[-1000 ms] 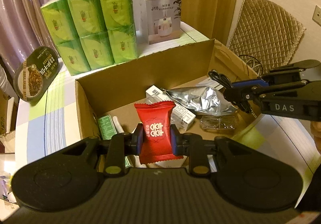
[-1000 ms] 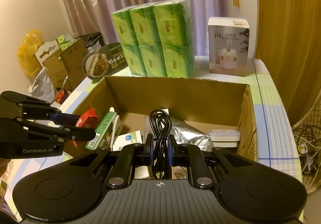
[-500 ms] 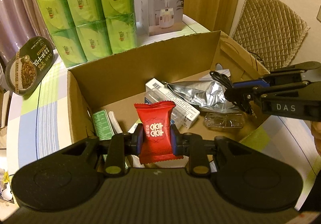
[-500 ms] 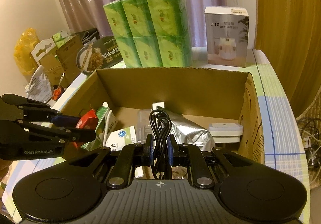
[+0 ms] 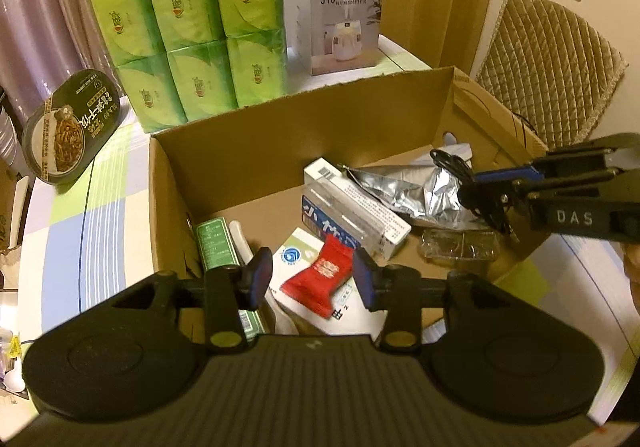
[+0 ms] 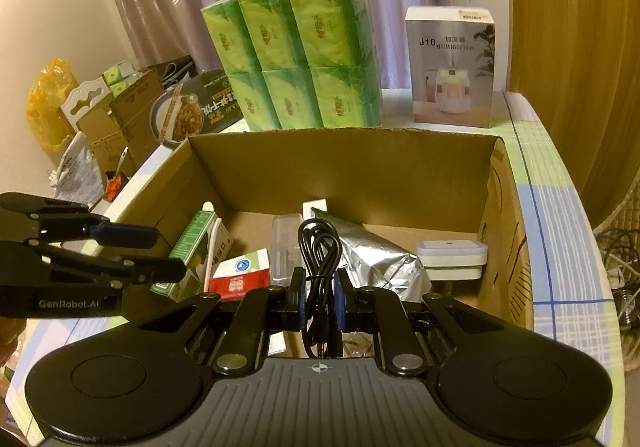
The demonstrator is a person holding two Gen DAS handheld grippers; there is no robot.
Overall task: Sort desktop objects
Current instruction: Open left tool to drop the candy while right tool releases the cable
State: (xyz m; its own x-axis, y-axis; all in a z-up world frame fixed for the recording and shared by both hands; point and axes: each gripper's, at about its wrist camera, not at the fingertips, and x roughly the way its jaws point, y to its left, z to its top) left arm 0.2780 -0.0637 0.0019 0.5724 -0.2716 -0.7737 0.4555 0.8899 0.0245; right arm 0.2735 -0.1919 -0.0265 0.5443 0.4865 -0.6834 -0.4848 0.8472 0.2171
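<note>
Between the left tongs [image 5: 313,279], spread wide over the open cardboard box [image 5: 304,135], lies the red candy packet [image 5: 320,281], tilted on a white packet with a blue logo [image 5: 298,259] and touching neither finger, so that drop looks finished and nothing is pinched on this side. Just beyond them sit a blue-and-white carton [image 5: 352,211] and a crumpled silver foil pouch [image 5: 404,187]; off to their left a green carton [image 5: 218,245] leans near the box wall. Over on the right, the right tongs [image 6: 319,293] are pressed together on a coiled black cable [image 6: 318,247], its loops standing up above the fingers and its plug ends dangling below, hanging over the near edge of the box with the foil pouch right ahead and a white flat case [image 6: 452,255] further to their right. My read: the cable goes in next. Best carried forward past the rim, lowered until the dangling ends touch something, then released with a clean wide spread so the loops don't snag a finger. Lifting the left tongs straight up first would avoid nudging the candy.
</note>
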